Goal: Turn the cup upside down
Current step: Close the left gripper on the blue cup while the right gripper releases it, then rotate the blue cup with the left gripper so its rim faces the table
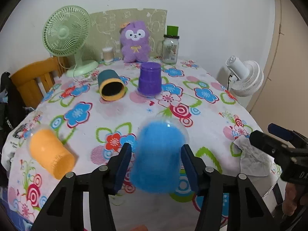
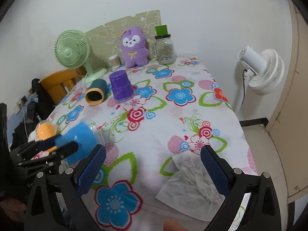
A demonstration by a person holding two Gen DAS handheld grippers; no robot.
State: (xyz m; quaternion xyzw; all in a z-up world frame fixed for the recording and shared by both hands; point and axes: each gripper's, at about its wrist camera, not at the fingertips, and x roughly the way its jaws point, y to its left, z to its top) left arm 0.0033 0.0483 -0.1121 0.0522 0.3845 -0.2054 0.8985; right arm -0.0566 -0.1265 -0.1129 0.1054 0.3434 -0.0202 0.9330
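A blue cup (image 1: 158, 157) sits between the fingers of my left gripper (image 1: 156, 156), blurred, its closed end pointing away from me. In the right wrist view the blue cup (image 2: 80, 140) is tilted, held off the table by the left gripper (image 2: 57, 144). An orange cup (image 1: 51, 152) lies on its side at the left edge. A teal cup with a yellow rim (image 1: 110, 86) lies on its side. A purple cup (image 1: 149, 79) stands upside down. My right gripper (image 2: 153, 162) is open and empty above a crumpled tissue (image 2: 192, 186).
A flowered cloth (image 2: 173, 115) covers the table. At the back stand a green fan (image 1: 66, 36), a purple plush (image 1: 135, 42), a glass jar (image 1: 170, 48) and a small container (image 1: 107, 53). A white fan (image 1: 244, 77) stands off the right edge, a wooden chair (image 1: 36, 77) at the left.
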